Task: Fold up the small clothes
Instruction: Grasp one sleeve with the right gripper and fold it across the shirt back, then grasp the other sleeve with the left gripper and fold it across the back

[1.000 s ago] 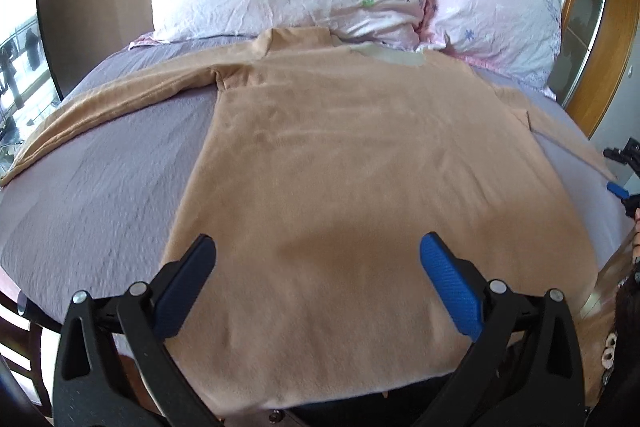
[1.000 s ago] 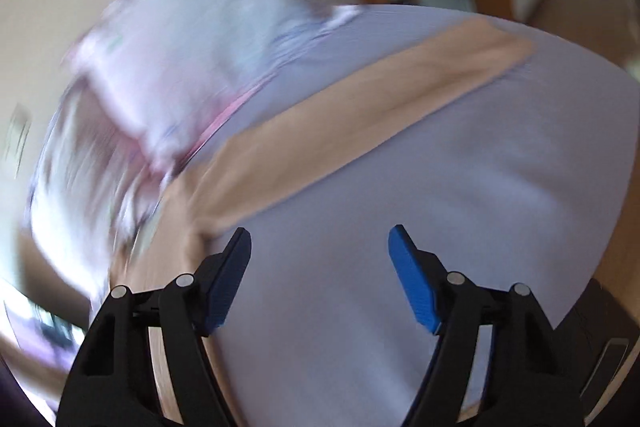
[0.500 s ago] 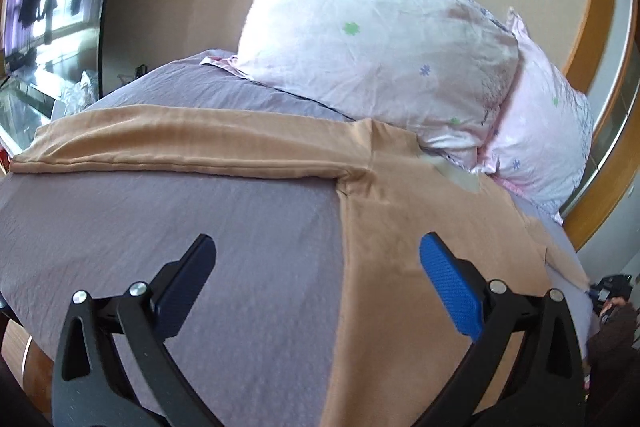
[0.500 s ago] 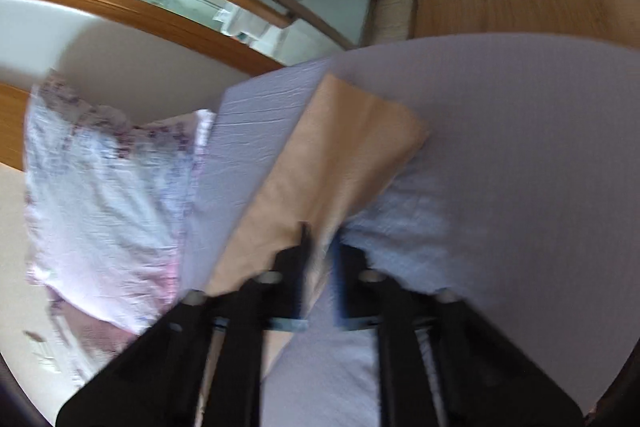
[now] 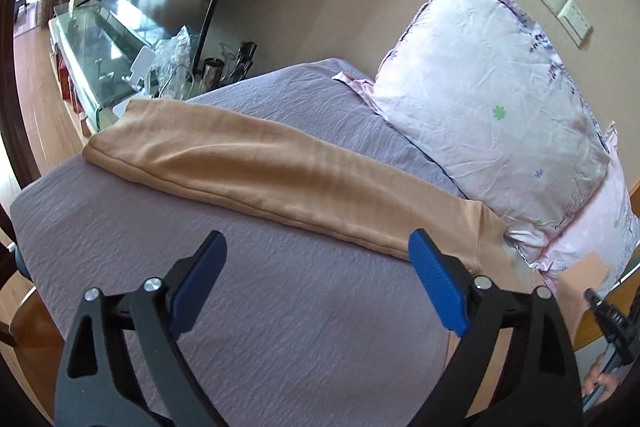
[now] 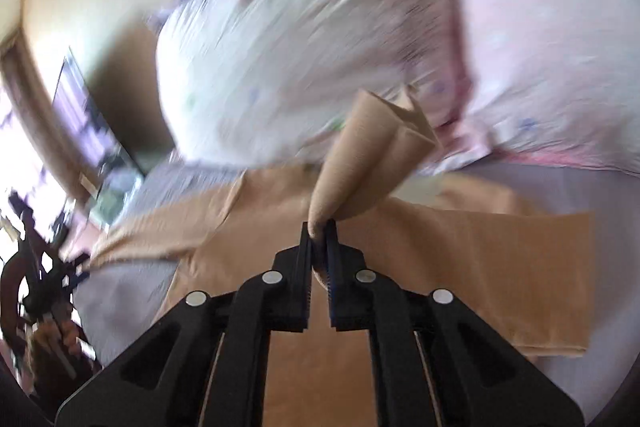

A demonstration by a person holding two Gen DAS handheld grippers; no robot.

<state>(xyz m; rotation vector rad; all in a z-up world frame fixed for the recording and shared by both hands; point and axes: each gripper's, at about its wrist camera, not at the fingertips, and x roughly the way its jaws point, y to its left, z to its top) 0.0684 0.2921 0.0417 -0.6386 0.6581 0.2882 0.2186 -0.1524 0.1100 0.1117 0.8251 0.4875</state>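
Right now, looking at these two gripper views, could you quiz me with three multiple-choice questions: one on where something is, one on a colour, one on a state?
1. Where does the long sleeve in the left view lie?
A. stretched across the bed sheet
B. on the floor
C. on top of the pillow

2. What colour is the shirt?
A. dark green
B. tan
C. red

3. How is the right gripper?
A. wide open
B. shut on the other sleeve
C. out of view

Answers: 1 A, it lies flat on the grey sheet. 2 B, the fabric is tan in both views. 3 B, its jaws pinch bunched cloth, while the left gripper is open.
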